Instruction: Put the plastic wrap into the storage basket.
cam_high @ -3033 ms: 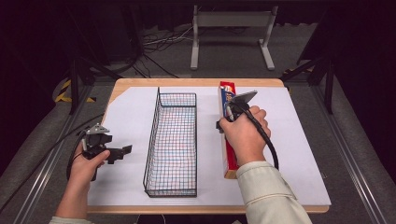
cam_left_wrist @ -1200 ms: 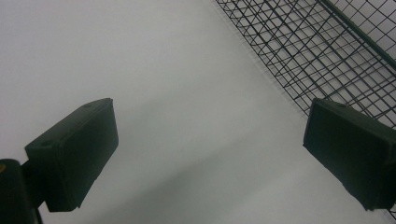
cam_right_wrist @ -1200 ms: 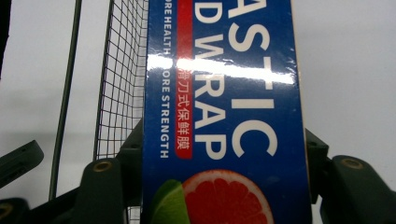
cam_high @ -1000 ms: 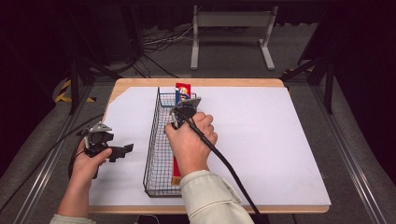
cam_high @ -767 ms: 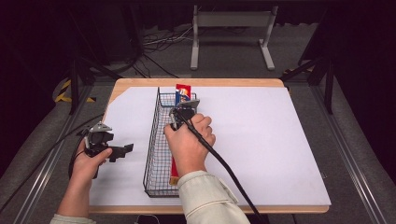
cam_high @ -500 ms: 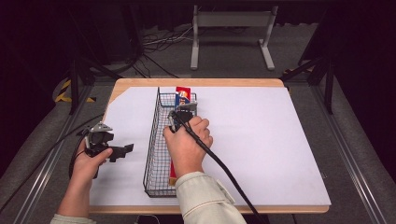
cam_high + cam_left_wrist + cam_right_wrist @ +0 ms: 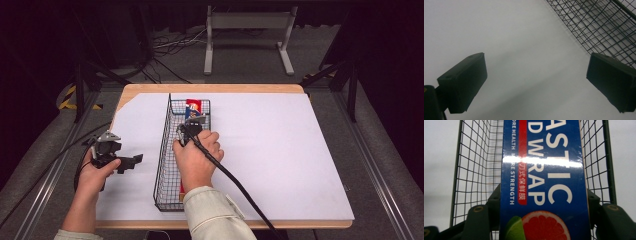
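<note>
1. Since three seconds ago the plastic wrap box (image 7: 544, 182) has been carried from the bare table right of the wire basket (image 7: 167, 165) to a place inside it; over the last second it has been lowered only slightly, and the left gripper (image 7: 134, 161) has not moved.
2. The right gripper (image 7: 544, 207) is seen closed on the box, one jaw pressed against each long side, with the printed top face lying between them and running away ahead of the jaws.
3. The box is held lengthwise within the basket, its far end reaching toward the basket's far wall and mesh showing on both sides of the jaws. Whether it already rests on the basket floor cannot be told.
4. The left gripper is held with its jaws wide apart and nothing between them, above the white table cover (image 7: 519, 37), with the basket's near wall just ahead and to one side.
5. The box is judged light and fairly stiff, being a long carton, but its glossy skin looks slippery and its thin walls could be crushed by a hard squeeze.
6. A hold across the narrow width near mid-length, as now, is judged best, so that the long ends are kept from tipping.
</note>
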A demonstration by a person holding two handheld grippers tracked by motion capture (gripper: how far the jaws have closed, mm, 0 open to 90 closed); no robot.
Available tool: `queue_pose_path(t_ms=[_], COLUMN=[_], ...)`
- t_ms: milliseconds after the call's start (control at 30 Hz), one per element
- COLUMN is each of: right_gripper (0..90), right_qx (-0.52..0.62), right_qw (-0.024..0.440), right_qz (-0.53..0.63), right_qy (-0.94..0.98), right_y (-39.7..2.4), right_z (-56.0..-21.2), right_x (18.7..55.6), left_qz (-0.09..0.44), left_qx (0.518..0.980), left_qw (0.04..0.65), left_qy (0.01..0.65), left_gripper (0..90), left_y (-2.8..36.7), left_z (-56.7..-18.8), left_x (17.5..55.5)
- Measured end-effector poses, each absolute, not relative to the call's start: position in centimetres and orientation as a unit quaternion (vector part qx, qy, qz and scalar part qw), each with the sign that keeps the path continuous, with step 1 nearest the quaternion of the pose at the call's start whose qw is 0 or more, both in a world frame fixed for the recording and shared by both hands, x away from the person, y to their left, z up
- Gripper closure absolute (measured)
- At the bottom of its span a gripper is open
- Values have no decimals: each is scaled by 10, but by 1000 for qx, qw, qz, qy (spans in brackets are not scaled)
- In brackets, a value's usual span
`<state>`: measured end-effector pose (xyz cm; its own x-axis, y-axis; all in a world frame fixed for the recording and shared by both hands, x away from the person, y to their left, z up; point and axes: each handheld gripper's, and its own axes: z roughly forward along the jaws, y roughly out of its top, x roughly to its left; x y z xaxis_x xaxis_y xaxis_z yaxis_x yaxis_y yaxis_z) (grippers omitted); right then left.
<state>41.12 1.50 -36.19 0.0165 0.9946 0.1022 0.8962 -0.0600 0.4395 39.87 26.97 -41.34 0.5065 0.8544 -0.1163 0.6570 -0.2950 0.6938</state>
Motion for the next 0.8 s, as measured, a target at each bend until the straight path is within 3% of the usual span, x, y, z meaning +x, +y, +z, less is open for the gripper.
queue_pose_path(t_ms=[800], right_gripper=[399], right_qx=[700], right_qw=[130], right_qz=[169], right_qy=[681], right_y=[24], right_z=[-387], right_x=[416], left_qz=[137], left_qx=[793], left_qw=[353], left_qy=[476], left_gripper=[37], left_y=[271], left_z=[-415], left_x=[398])
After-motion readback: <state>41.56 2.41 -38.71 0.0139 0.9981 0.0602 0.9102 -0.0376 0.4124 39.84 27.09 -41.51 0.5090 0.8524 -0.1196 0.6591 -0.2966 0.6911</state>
